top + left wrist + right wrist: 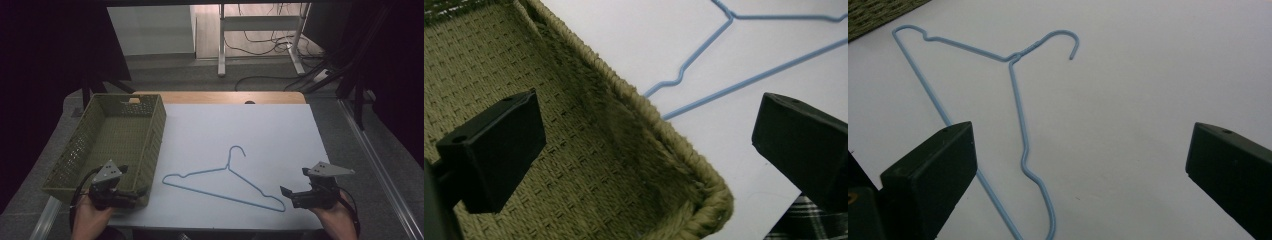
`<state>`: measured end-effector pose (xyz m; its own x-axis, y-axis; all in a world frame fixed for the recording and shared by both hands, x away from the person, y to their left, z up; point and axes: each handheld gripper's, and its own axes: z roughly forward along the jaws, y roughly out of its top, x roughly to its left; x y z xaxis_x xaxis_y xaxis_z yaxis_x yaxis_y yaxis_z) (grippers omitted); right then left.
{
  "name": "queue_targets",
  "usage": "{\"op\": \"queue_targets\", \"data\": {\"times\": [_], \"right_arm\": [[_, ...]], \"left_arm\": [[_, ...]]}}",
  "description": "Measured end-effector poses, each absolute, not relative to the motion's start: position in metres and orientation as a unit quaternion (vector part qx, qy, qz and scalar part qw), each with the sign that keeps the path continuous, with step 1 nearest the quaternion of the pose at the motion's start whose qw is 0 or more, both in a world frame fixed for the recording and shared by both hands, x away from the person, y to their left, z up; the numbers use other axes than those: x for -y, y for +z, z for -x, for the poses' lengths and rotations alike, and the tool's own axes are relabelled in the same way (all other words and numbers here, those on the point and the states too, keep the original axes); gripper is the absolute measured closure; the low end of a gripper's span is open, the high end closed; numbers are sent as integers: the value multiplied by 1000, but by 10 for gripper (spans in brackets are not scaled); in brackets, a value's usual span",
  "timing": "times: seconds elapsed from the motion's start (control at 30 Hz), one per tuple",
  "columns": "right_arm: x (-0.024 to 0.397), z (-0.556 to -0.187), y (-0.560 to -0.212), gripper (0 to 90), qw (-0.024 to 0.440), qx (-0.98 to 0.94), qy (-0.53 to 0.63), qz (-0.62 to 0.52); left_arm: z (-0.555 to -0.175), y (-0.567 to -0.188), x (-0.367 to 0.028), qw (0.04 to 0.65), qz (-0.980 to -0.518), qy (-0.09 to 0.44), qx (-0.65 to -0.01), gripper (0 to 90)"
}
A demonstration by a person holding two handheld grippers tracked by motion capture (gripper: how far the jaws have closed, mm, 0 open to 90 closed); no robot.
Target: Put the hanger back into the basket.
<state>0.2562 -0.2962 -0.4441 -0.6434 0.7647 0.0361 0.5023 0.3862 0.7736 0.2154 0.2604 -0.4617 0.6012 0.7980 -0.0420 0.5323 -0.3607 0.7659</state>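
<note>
A light-blue wire hanger point(228, 168) lies flat on the white table cover, its hook pointing away from me. To its left stands an empty olive woven basket point(120, 140). My left gripper point(131, 181) hovers open over the basket's near right corner; in the left gripper view its jaws straddle the basket rim point(644, 105), with the hanger point(730, 16) beyond. My right gripper point(294, 181) is open at the hanger's right end. In the right gripper view nothing sits between its pads, and the hanger point(1013, 57) runs past the left jaw.
The white cover point(260, 130) spreads over a wooden table point(220, 97), whose far edge shows. Beyond it is grey floor with cables and a white metal frame point(222, 45). A corner of the basket point(873, 15) appears in the right gripper view. Plaid cloth point(799, 225) shows at the table's near edge.
</note>
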Motion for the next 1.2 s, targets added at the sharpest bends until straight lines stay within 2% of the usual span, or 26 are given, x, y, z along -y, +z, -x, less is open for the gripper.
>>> {"op": "queue_targets", "data": {"times": [0.2,0.47,1.2], "right_arm": [[297,-256,-444,0,171,-816,392,-390],[294,-256,-447,0,174,-825,378,-382],[284,-258,-441,0,156,-822,392,-381]], "left_arm": [[-216,-463,-264,404,-800,166,-411,7],[-217,-464,-263,397,-808,169,-402,0],[-213,-452,-258,416,-798,153,-409,0]]}}
